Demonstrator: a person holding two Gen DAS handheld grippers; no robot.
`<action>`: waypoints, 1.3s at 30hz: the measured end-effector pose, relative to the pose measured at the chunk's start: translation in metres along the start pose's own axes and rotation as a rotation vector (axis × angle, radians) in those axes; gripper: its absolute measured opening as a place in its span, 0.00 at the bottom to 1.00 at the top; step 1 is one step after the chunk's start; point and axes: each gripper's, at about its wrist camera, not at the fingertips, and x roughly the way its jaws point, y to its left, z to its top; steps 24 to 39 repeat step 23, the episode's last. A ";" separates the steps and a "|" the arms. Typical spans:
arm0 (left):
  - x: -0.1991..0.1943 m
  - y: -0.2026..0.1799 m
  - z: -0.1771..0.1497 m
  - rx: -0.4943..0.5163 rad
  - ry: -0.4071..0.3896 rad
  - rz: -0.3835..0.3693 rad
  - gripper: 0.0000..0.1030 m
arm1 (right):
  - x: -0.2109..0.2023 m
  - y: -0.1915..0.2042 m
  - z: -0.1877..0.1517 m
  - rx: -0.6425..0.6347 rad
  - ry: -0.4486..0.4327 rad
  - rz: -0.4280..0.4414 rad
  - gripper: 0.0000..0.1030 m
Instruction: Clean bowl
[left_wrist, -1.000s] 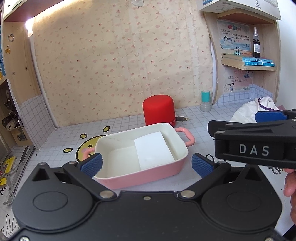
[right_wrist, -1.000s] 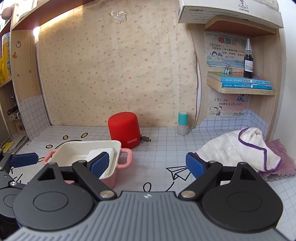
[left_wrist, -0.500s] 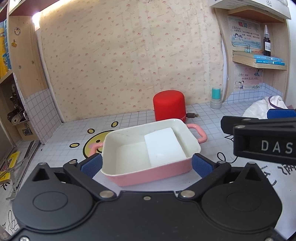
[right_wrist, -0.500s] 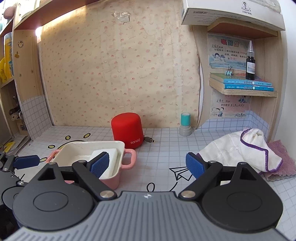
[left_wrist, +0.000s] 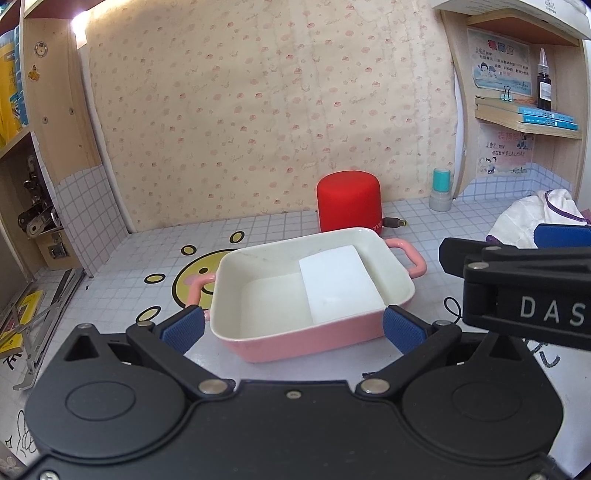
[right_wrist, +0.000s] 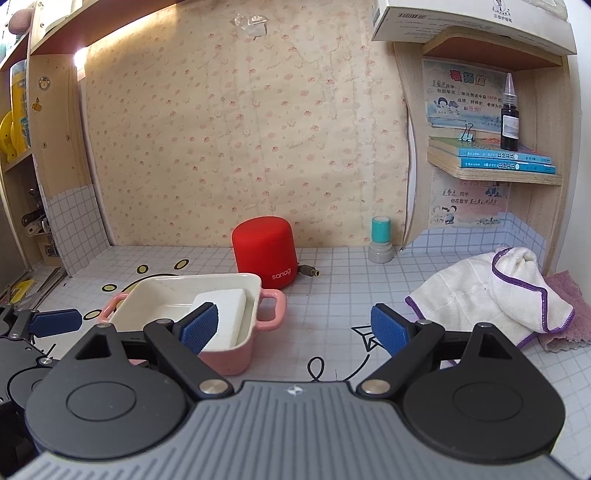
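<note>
Baking dish: a pink baking dish (left_wrist: 314, 295) with a white interior and loop handles at both ends sits on the tiled bench (left_wrist: 266, 229), in front of a red speaker (left_wrist: 349, 201).
Contents: a white rectangular block, probably a sponge (left_wrist: 338, 282), lies in the dish's right half, tilted against the right wall.
Left gripper: the left gripper (left_wrist: 293, 328) has its jaws wide apart and empty; the dish's near long wall lies directly ahead, between the two pads.
Right gripper: the right gripper (right_wrist: 293, 326) has its jaws apart and empty; the dish sits ahead and to its left.
Key relation: the dish's long axis runs across the left jaws' opening, so the left gripper is the nearer.
Cloths: a white towel (right_wrist: 491, 291) lies over a purple cloth (right_wrist: 570, 317), right of the right gripper.
</note>
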 end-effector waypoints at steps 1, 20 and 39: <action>0.001 0.001 0.000 -0.003 0.003 0.000 1.00 | 0.001 0.001 0.000 0.000 0.002 -0.001 0.88; 0.008 0.013 -0.002 -0.040 0.023 0.002 1.00 | 0.013 0.013 0.001 0.009 0.028 0.019 0.88; 0.010 0.014 -0.001 -0.041 0.035 0.002 1.00 | 0.013 0.013 0.002 0.008 0.029 0.018 0.88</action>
